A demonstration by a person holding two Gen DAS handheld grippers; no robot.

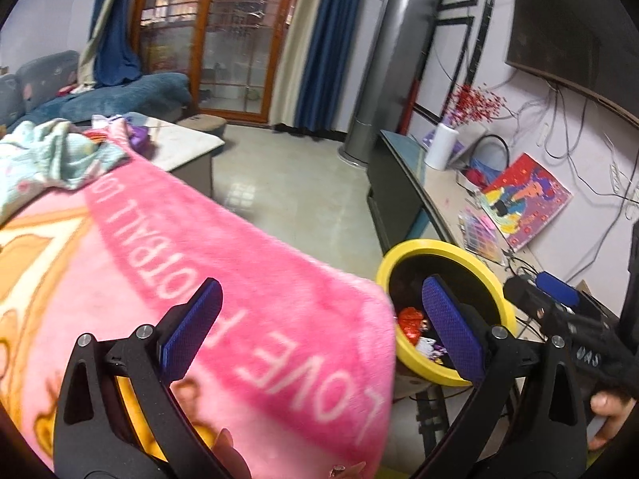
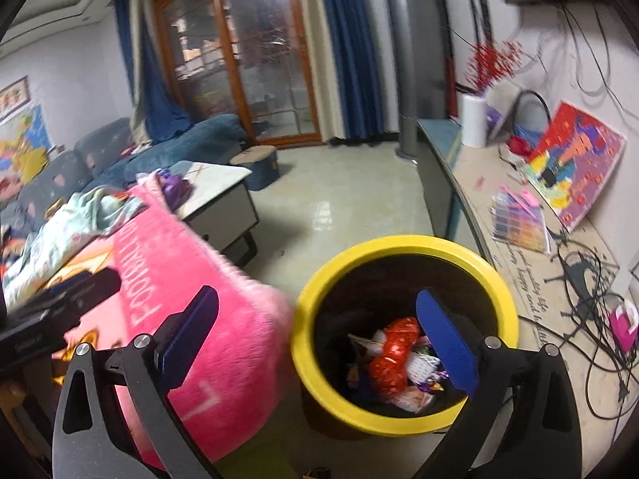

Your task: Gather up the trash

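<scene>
A yellow-rimmed trash bin stands on the floor beside the pink blanket. It holds a crumpled red wrapper and other wrappers. My right gripper is open and empty, hovering over the bin's left rim. In the left wrist view the bin is at the right with the red wrapper inside. My left gripper is open and empty above the blanket's corner. The right gripper's body shows at the right edge there.
A pink blanket covers the table at the left, with a pale cloth and purple items farther back. A TV bench with cables, a paper roll and a colourful picture runs along the right wall. Tiled floor lies ahead.
</scene>
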